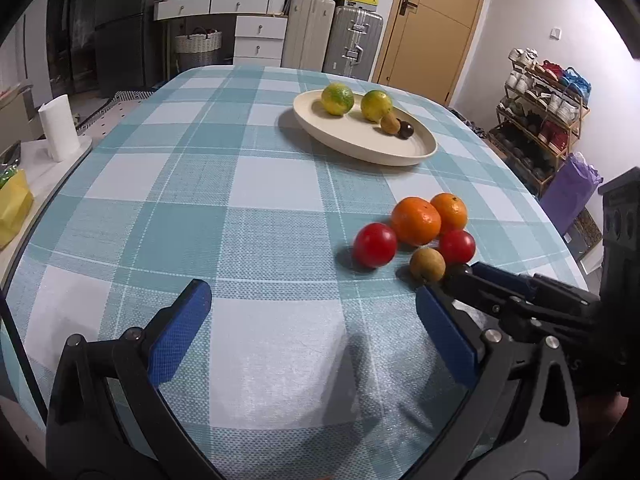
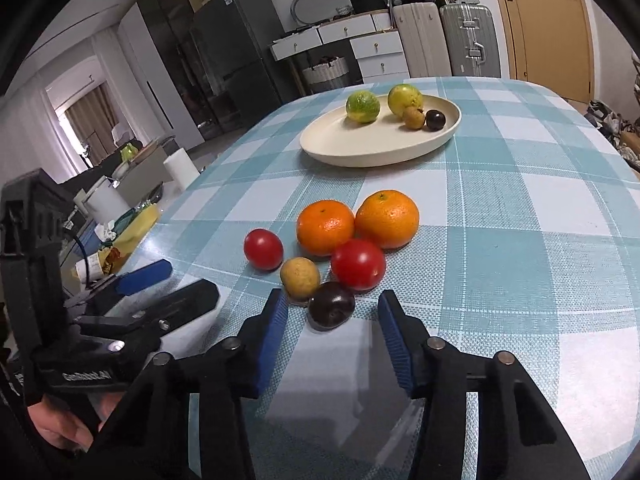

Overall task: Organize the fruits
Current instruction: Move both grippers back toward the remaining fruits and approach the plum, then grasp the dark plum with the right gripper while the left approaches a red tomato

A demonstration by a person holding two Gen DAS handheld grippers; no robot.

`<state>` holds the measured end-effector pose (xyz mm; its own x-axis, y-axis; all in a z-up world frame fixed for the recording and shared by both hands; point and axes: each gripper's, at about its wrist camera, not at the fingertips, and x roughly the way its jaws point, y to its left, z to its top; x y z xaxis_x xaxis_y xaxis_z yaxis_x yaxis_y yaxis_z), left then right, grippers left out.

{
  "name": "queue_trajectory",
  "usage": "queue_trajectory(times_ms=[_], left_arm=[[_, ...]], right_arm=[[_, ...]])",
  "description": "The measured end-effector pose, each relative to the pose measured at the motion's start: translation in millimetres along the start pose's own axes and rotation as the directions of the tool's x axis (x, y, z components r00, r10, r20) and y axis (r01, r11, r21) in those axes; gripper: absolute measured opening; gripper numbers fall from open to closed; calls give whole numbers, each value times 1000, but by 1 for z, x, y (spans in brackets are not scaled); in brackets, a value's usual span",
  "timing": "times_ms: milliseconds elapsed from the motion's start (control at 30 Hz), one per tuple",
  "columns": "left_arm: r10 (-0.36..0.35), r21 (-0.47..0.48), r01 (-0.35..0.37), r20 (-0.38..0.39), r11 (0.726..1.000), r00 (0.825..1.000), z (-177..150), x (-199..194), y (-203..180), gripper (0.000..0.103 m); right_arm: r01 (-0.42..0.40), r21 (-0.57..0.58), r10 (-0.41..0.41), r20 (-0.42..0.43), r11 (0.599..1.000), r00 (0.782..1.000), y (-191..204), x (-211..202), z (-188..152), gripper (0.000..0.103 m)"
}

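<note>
A cream oval plate (image 2: 360,152) holds two green-yellow citrus fruits (image 2: 362,107), a small brown fruit (image 2: 413,117) and a dark plum (image 2: 435,119). Nearer on the checked cloth lie two oranges (image 2: 326,229), two red tomatoes (image 2: 358,264), a brown fruit (image 2: 300,278) and a second dark plum (image 2: 331,306). My right gripper (image 2: 332,304) is open, its blue pads on either side of this near plum with a gap at each side. My left gripper (image 1: 312,300) is open over bare cloth, left of the fruit cluster (image 1: 416,220), with nothing between its fingers.
The table (image 1: 200,184) wears a teal and white checked cloth. A paper towel roll (image 1: 59,128) and a yellow bag (image 1: 14,208) sit off its left edge. Suitcases (image 1: 352,40), drawers and a door stand behind; a shoe rack (image 1: 540,112) is at the right.
</note>
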<state>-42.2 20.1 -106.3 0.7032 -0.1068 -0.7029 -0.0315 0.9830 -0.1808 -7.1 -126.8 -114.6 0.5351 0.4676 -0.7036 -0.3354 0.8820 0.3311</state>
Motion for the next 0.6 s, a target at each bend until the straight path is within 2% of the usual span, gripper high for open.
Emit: queue_trajectory(times_ms=[67, 100, 600], left_arm=[[4, -6, -4, 2, 1000, 1000, 1, 0, 2, 102], [5, -9, -5, 1, 1000, 1000, 1, 0, 4, 102], [8, -16, -8, 5, 1000, 1000, 5, -1, 6, 102]], right_arm=[[-4, 5, 4, -8, 1000, 1000, -1, 3, 0, 29], [-17, 12, 17, -15, 1000, 1000, -2, 4, 0, 26], [-40, 15, 40, 45, 999, 998, -4, -7, -6, 25]])
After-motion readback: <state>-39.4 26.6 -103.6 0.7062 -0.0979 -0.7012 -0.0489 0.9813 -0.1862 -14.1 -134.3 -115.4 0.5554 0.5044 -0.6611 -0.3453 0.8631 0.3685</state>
